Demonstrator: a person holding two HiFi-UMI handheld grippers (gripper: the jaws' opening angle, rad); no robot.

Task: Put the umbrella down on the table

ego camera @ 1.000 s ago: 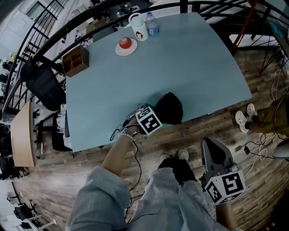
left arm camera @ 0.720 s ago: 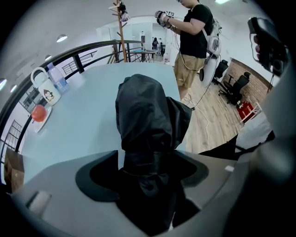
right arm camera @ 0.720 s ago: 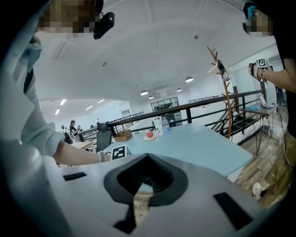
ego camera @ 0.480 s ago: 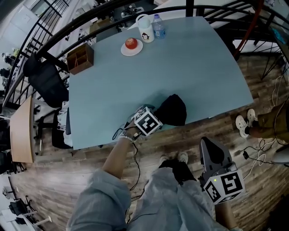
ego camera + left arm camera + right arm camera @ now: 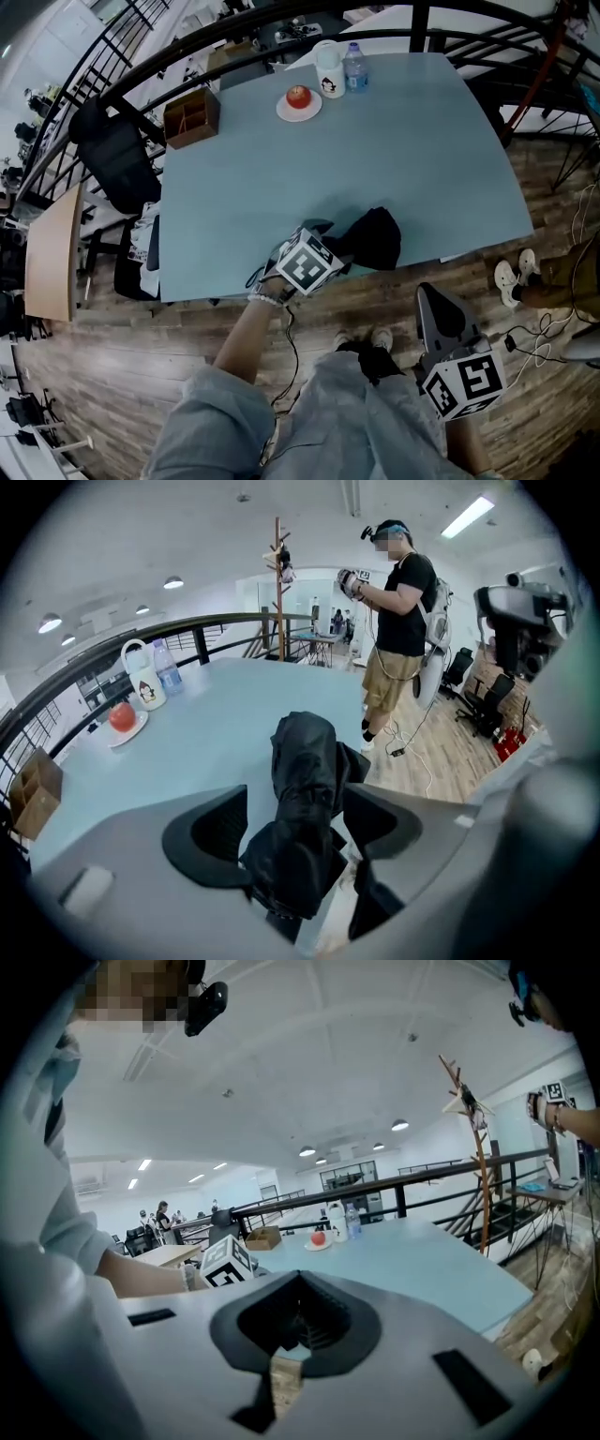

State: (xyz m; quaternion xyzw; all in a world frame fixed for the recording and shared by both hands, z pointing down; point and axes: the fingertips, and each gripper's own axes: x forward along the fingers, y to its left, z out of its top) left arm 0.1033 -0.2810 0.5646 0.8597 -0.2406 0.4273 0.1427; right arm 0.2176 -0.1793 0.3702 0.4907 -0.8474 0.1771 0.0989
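**Spotter A:** Nearest you, your right hand-held gripper (image 5: 434, 305) hangs by your leg (image 5: 366, 422), off the worktop (image 5: 394, 141). Its jaws are closed together with nothing in them.

**Spotter B:** Your left hand-held gripper (image 5: 295, 803) is over the worktop's near edge, angled down. Its jaws have just been opening and now stand wide apart. The near end of the folded black umbrella (image 5: 375, 239) sits between them, but the pads aren't squeezing it.

**Spotter A:** The umbrella itself lies on the worktop right at that near edge, its bulk reaching away from your gripper.

**Spotter B:** At the far edge you have a white plate (image 5: 314, 111) carrying a red apple (image 5: 298, 95). Just beside it are a white mug (image 5: 328, 70) and a clear water bottle (image 5: 353, 67).

**Spotter A:** A brown wooden box (image 5: 192, 117) sits near the far left corner. A black chair (image 5: 112, 164) stands off the left side, and a dark railing (image 5: 225, 621) curves behind the worktop.

**Spotter B:** Farthest off, a person (image 5: 398, 621) in a black shirt stands on the wood floor (image 5: 112, 375) past the worktop.
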